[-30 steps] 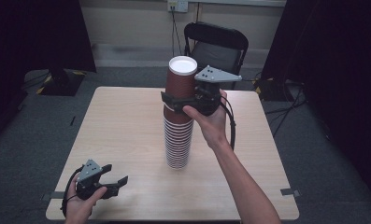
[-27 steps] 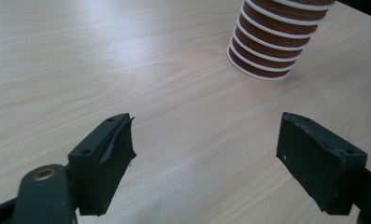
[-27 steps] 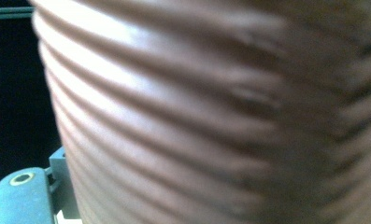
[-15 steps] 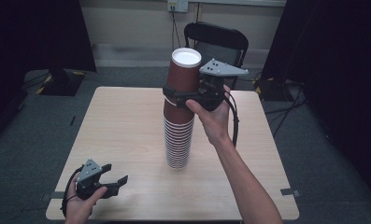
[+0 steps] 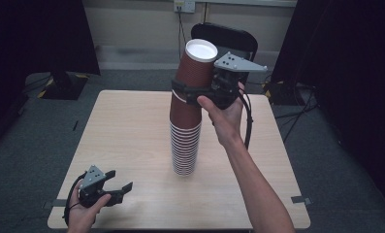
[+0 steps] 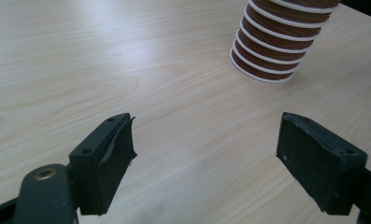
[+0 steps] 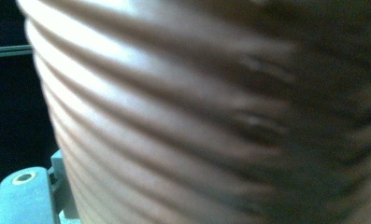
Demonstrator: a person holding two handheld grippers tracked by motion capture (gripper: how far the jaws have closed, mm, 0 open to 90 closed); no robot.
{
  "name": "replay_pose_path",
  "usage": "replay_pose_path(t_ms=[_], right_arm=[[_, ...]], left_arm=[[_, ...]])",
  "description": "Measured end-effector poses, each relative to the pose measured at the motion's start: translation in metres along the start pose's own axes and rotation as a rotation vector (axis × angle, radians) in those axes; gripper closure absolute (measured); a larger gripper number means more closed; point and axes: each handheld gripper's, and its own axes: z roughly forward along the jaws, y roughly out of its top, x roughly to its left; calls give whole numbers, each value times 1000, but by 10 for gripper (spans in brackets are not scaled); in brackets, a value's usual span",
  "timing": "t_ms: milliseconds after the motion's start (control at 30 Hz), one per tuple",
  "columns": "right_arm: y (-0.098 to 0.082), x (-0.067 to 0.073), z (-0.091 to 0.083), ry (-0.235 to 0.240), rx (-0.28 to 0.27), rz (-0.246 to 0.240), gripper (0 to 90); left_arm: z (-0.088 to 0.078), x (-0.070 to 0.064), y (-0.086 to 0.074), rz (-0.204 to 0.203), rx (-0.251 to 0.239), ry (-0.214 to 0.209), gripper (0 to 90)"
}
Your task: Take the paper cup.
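My right claw (image 5: pixel 192 92) grips the top cup (image 5: pixel 196 68), tilted toward one o'clock above the stack (image 5: pixel 185 141); my left claw (image 5: pixel 116 187) rests wide open, empty, on the surface (image 5: pixel 132 131).

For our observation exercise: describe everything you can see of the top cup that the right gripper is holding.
The top cup is a brown, ribbed paper cup, upside down, its white base facing up. It tilts slightly, its lower part still nested over the stack of cups standing on the table. The right gripper clamps its ribbed wall from both sides.
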Motion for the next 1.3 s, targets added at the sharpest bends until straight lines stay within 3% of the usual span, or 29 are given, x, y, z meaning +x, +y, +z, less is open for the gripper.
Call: replay_pose_path(t_ms=[533,800,1033,1300], right_arm=[[19,-11,-18,-28,-46,-2,120],[19,-18,-32,-55,-57,3,121],[16,-23,-43,-74,-35,-10,121],[7,-32,-65,-109,-48,23,121]], left_arm=[[2,3,-1,-15,3,3,188],[1,4,0,-3,5,7,188],[2,2,0,-9,3,4,188],[3,1,0,1,3,4,188]])
